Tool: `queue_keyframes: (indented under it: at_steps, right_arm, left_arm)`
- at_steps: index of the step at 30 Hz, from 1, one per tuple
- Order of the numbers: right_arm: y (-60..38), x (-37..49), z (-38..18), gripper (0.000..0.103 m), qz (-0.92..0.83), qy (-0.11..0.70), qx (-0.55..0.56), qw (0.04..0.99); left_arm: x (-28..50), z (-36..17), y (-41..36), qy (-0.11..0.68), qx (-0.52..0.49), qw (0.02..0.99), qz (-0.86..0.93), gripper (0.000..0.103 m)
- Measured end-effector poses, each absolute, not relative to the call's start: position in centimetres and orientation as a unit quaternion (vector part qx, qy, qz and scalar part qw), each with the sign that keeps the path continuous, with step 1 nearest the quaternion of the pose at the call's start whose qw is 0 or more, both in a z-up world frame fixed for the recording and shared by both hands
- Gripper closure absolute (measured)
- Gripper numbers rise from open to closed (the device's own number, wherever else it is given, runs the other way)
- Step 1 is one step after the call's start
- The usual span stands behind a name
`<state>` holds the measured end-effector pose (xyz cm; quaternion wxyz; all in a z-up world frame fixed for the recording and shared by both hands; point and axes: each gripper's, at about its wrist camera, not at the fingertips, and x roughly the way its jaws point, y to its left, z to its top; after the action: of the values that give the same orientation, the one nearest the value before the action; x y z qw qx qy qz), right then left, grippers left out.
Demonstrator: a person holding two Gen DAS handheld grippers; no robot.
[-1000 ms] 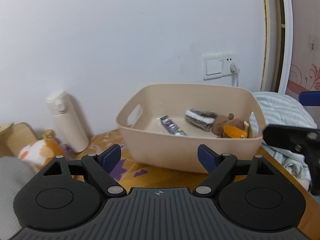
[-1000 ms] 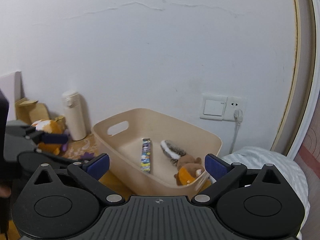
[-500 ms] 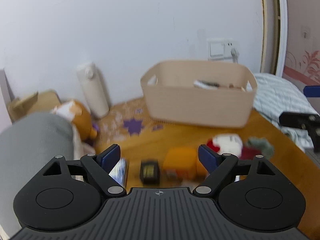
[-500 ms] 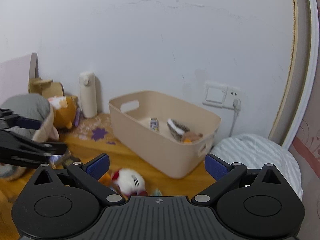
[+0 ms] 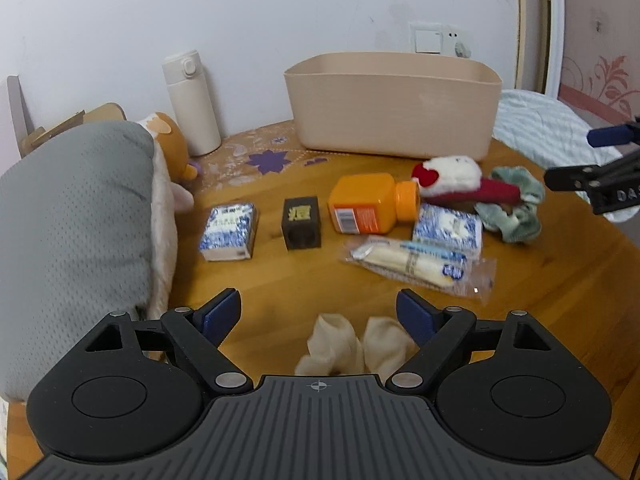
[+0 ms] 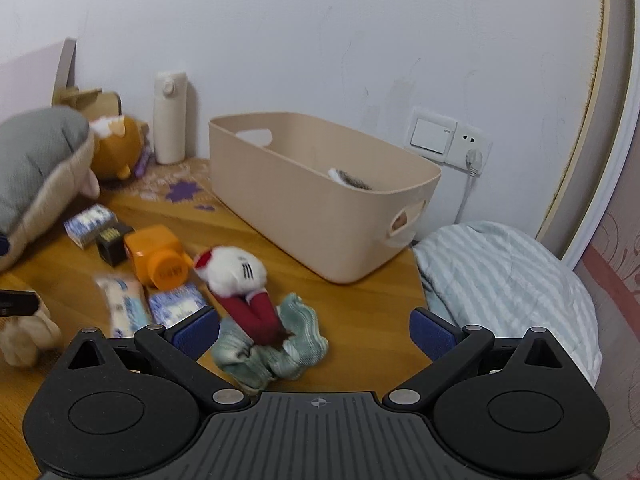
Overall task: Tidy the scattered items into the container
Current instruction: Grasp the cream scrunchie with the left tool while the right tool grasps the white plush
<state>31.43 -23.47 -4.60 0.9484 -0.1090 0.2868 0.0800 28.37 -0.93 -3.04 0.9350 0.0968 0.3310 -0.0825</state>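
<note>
Hovering over the wooden table (image 5: 280,280), the left gripper (image 5: 319,314) has its jaws wide apart with nothing between the pads; just below its gap lies a pair of cream socks (image 5: 352,350); ahead of its right finger rests a clear wrapped snack packet (image 5: 416,264), and beyond that a blue-and-white tissue pack (image 5: 448,230); ahead of its left finger lies a second blue-and-white pack (image 5: 229,231), with a small dark box (image 5: 301,228) and an orange bottle (image 5: 368,203) on its side farther on toward the centre. The right gripper (image 6: 314,334) also stands with jaws apart, clamping nothing; directly before its gap a green sock bundle (image 6: 272,352) lies under the red legs of a white plush doll (image 6: 236,276). Farther still, beyond all the scattered items, the beige container (image 5: 394,104) stands near the wall, well apart from both tools, with a striped furry item (image 6: 352,179) showing inside. Left of the left tool bulks a grey cushion (image 5: 76,232); behind it an orange plush (image 5: 168,140) and a white flask (image 5: 191,102).
</note>
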Motion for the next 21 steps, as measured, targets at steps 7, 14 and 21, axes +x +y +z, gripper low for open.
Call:
queue_keyframes:
  at_steps: [7,14,21]
  right_arm:
    - [-23.3,32.0,-5.5,0.001,0.106,0.275,-0.126,0.947]
    - [-20.6,34.0,-5.0,0.005,0.156,0.269,-0.172,0.935]
    - [-18.8,37.6,-5.4,0.007,0.195,0.289,-0.185,0.919]
  left_arm:
    - [28.2,-4.6,-0.9,0.335,0.072,0.936,-0.077,0.017]
    - [28.6,-5.6,-0.4,0.338,0.051,0.937,-0.068,0.017]
    - [29.4,-6.0,0.2,0.34,0.041,0.937,-0.067,0.017]
